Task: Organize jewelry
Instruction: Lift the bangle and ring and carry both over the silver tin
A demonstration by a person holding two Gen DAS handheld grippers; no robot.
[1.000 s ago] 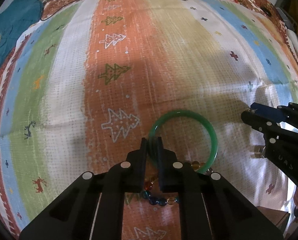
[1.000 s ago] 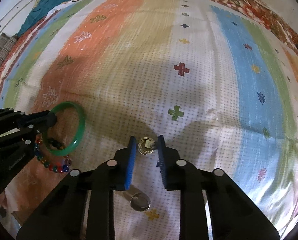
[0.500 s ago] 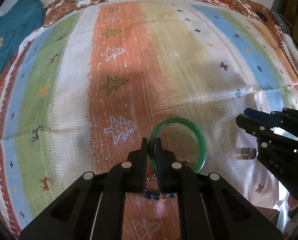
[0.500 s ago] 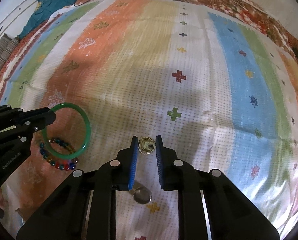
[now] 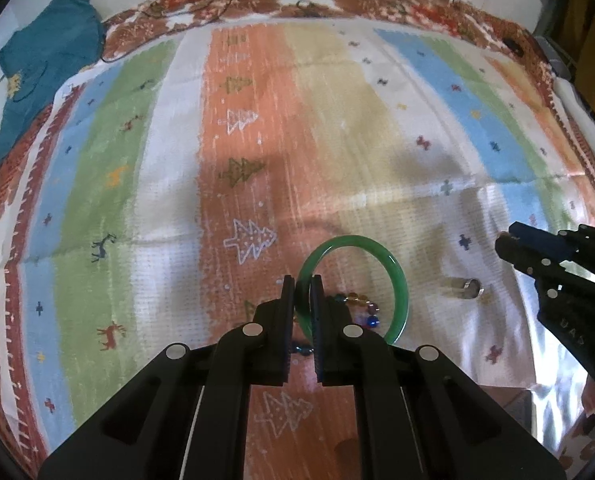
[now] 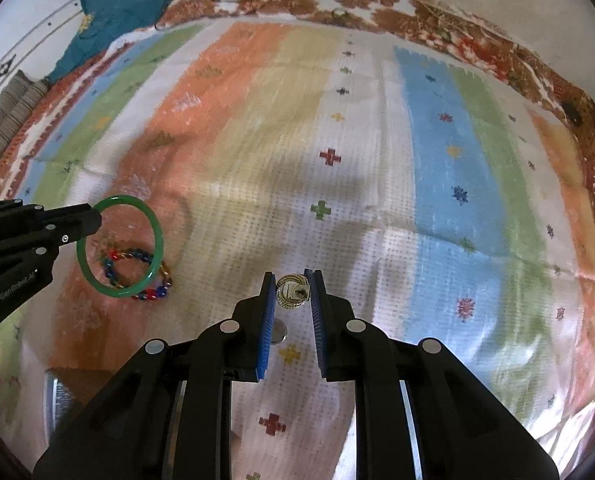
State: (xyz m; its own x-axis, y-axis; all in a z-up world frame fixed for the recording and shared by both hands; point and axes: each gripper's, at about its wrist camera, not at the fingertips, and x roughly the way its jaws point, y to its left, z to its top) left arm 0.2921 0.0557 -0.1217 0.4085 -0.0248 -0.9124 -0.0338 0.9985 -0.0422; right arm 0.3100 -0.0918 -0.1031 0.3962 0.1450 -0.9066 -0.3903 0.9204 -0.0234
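Left gripper [image 5: 302,288] clamps a green bangle [image 5: 397,280]; right gripper [image 6: 293,288] clamps what looks like a gold ring [image 6: 292,291], above a striped cloth [image 6: 377,160].

Right gripper [image 6: 293,294] jaws pinch a gold ring [image 6: 293,295] above the blanket [image 6: 377,160].

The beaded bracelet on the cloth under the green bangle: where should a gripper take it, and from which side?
Take the beaded bracelet at its near arc, where beads stick out past the green bangle toward the right gripper. Come from above, one finger inside the loop and one outside. It lies flat and limp on the striped cloth, so a sideways approach would likely just push it. Both grippers are full now.
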